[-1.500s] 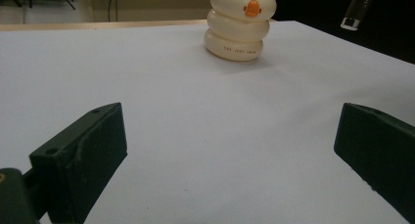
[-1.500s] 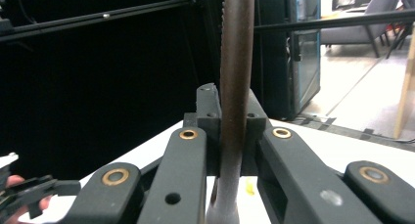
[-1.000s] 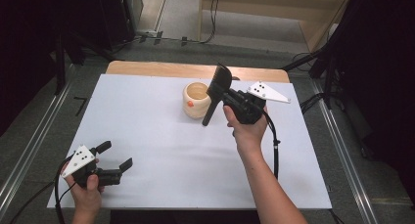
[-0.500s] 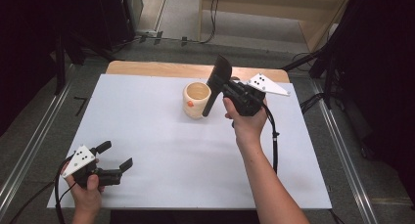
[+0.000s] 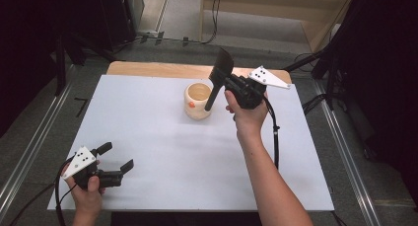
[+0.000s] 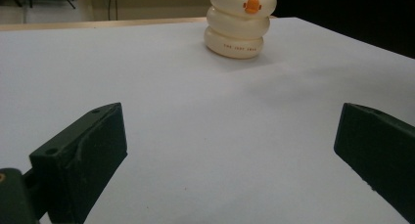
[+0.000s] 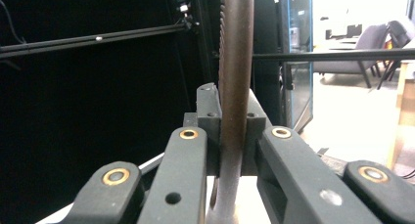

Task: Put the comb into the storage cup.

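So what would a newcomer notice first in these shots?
The right gripper, raised over the table's far side, is clamped on a dark brush whose lower end hangs beside the cream cup. The cup has an orange beak on its side. At the near left corner, the left gripper rests open on the white table.

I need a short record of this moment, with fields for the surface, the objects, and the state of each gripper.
surface: white table top, a wooden strip along its far edge
cup: cream ribbed cup with an orange spot, upright on the far middle of the table
held tool: dark brush, tilted, its lower end at the cup's rim
right gripper: jaws shut on the brush, raised just right of the cup
left gripper: jaws open, nothing between them, low at the near left corner, facing the cup
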`<action>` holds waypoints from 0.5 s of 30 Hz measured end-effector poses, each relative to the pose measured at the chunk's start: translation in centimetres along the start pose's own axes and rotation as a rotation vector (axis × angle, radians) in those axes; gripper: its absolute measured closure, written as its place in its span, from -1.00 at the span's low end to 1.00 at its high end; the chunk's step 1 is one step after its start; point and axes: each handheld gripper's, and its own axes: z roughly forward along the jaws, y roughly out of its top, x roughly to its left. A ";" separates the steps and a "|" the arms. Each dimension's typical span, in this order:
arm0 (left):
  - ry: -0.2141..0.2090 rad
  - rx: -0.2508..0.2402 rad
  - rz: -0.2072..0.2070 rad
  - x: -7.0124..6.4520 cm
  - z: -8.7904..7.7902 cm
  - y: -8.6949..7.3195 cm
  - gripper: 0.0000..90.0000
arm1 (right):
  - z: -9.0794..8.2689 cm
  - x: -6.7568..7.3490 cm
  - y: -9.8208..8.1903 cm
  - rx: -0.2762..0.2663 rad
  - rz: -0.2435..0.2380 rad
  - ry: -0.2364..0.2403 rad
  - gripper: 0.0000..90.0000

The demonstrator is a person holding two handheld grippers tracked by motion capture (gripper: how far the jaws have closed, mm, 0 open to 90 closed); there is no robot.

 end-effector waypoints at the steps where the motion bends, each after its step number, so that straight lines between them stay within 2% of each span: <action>1: 0.000 0.000 0.000 0.0 0.0 0.0 -1.00 | 0.1 -0.1 0.0 0.000 0.000 -0.003 0.84; 5: -0.001 -0.002 0.000 0.0 0.0 0.0 -1.00 | 0.6 -0.5 0.1 -0.002 0.009 -0.016 0.84; 11: -0.001 -0.001 0.000 0.0 0.0 0.0 -1.00 | 1.5 -1.2 0.5 -0.019 -0.001 -0.036 0.84; 15: -0.002 0.000 0.001 0.0 -0.1 0.0 -1.00 | 2.1 -1.6 0.7 -0.012 -0.007 -0.051 0.84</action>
